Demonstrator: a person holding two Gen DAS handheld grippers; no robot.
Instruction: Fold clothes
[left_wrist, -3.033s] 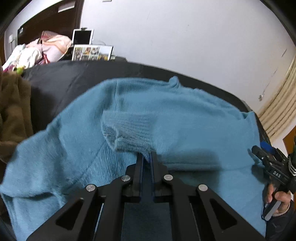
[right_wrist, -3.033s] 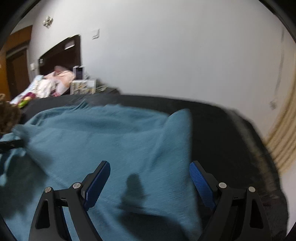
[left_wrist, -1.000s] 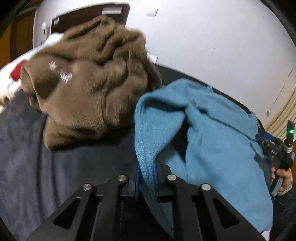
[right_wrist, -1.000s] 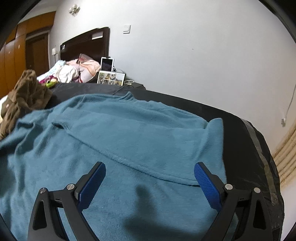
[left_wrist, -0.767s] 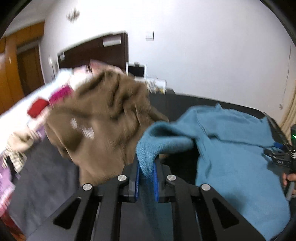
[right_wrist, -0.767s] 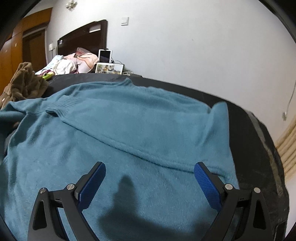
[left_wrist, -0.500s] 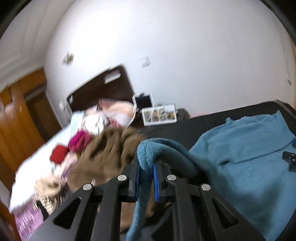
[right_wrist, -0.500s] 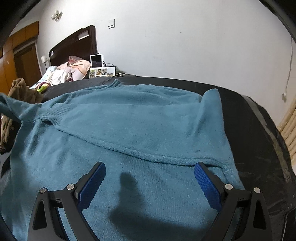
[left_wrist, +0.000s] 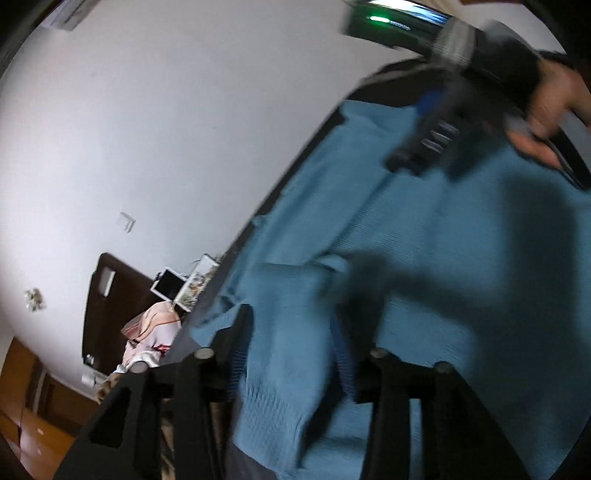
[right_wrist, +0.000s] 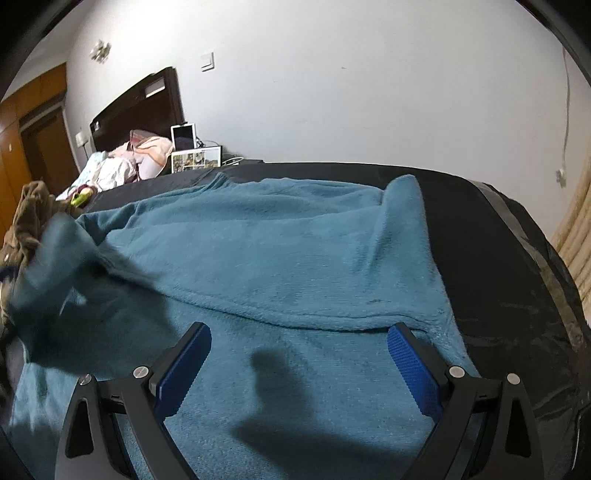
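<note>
Lying spread across the dark bed (right_wrist: 517, 236): the teal sweater (right_wrist: 295, 240), laid flat so sleeves can fold inward, one sleeve already crossing the chest. Hovering just above its lower part, the right gripper (right_wrist: 299, 365), jaws standing wide with nothing between them, probably waiting to pin or smooth. Rolling sideways over the sweater's other side, the left gripper (left_wrist: 291, 354), jaws opening around the ribbed cuff (left_wrist: 280, 398), which sits loosely between them, apparently being let go. Differing from a second ago: then clamped tight on that sleeve, lifting it beside the brown garment (right_wrist: 29, 214); now carried across onto the body.
</note>
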